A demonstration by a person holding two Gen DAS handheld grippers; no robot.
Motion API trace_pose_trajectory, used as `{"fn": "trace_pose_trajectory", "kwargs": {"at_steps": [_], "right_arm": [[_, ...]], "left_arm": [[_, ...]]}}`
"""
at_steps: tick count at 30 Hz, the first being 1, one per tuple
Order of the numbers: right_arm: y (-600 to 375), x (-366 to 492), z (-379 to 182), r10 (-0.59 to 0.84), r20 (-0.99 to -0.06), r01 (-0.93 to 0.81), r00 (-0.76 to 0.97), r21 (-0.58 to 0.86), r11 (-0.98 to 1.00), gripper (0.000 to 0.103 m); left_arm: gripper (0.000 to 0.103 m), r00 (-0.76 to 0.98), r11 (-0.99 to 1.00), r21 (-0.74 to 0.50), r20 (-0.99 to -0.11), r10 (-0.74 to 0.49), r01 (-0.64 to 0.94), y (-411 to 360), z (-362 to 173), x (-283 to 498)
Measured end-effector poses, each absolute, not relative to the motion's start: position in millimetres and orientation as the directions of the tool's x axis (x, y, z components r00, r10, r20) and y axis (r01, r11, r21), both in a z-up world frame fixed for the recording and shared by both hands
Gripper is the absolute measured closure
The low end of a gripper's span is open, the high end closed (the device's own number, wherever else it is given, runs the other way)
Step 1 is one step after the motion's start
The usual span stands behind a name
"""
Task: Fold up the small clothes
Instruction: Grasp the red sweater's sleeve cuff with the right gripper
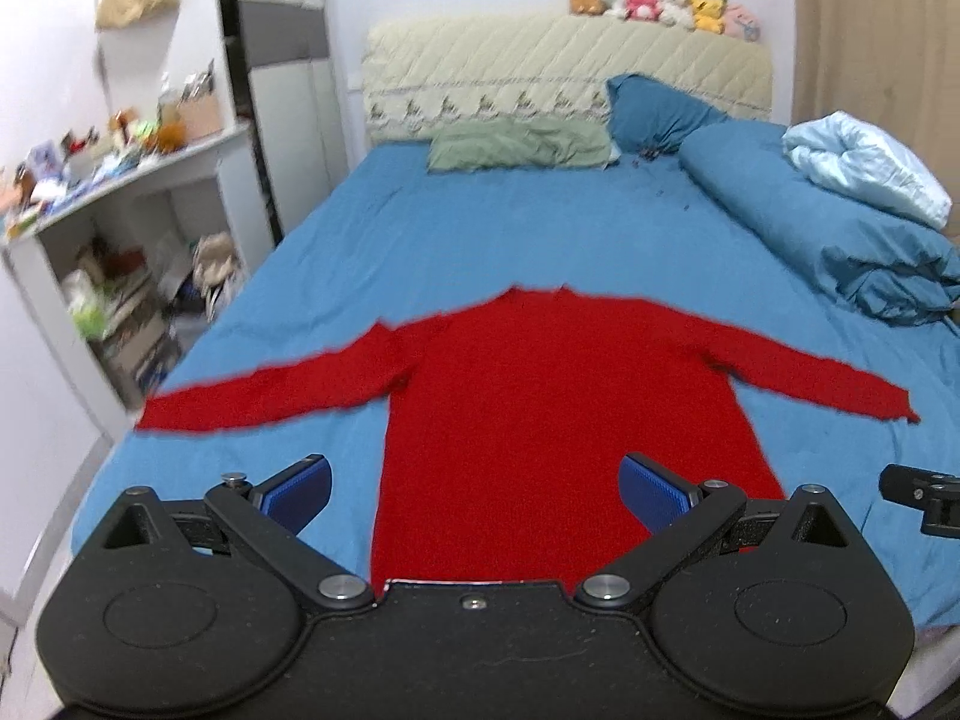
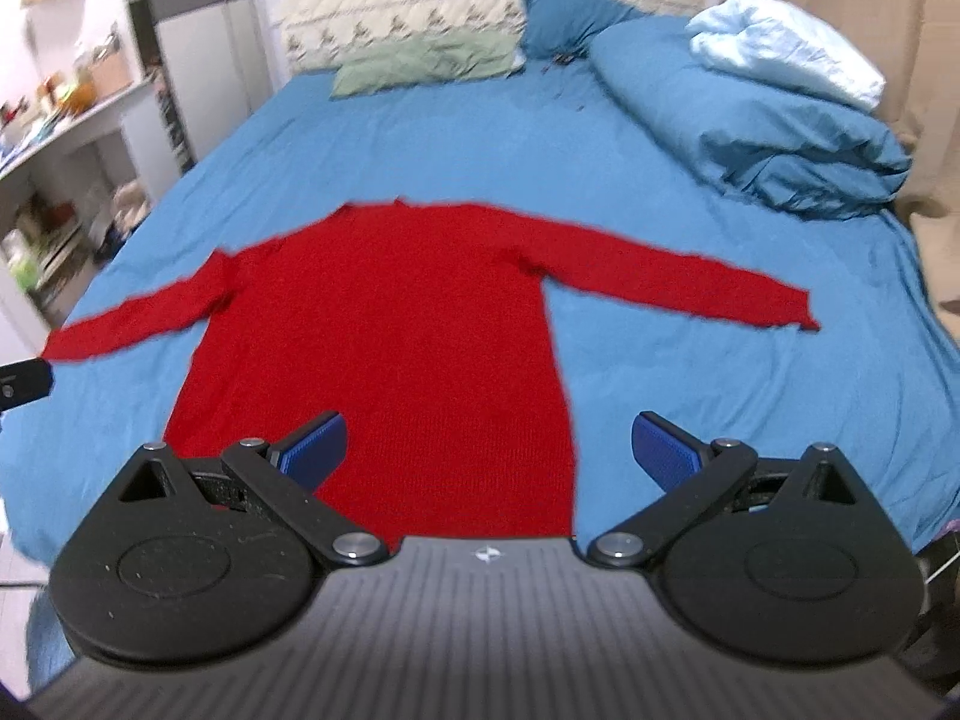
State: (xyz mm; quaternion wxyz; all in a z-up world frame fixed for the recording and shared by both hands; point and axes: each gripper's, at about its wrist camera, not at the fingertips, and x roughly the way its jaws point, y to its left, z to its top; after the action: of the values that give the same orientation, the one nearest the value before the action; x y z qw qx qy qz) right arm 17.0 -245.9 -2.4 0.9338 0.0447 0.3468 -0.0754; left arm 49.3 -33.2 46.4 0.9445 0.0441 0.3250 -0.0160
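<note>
The left gripper (image 1: 474, 489) is spread wide and holds nothing, its blue pads (image 1: 300, 489) above the sweater's hem. The right gripper (image 2: 489, 444) is equally wide and empty, one pad over the hem, the other over bare sheet. The red sweater (image 1: 540, 420) lies flat on the bed (image 1: 480, 228), sleeves out, neck toward the headboard. Only the left view shows the toys (image 1: 660, 3) on the headboard. Open sheet surrounds the sweater; a folded duvet (image 2: 750, 114) fills the far right, and shelves (image 1: 120, 228) stand off the left edge.
</note>
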Motion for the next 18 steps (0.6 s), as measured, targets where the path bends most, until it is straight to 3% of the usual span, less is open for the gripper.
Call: {"fn": "trace_pose_trajectory", "kwargs": {"at_steps": [9,18], "right_arm": [[-327.5,85.8,9.0,-0.23,-0.627,0.346,0.745,0.068,0.936,0.0],[-414.0,172.8,-50.1,-0.289,-0.678,0.507,0.675,0.142,0.85,0.0]], "left_arm": [[0.0,0.826,0.98,0.124,-0.561,-0.061,0.156,-86.3,64.4,146.7],[0.0,0.795,0.948,0.131,-0.585,-0.161,0.288,-149.2,16.5,276.1]]}}
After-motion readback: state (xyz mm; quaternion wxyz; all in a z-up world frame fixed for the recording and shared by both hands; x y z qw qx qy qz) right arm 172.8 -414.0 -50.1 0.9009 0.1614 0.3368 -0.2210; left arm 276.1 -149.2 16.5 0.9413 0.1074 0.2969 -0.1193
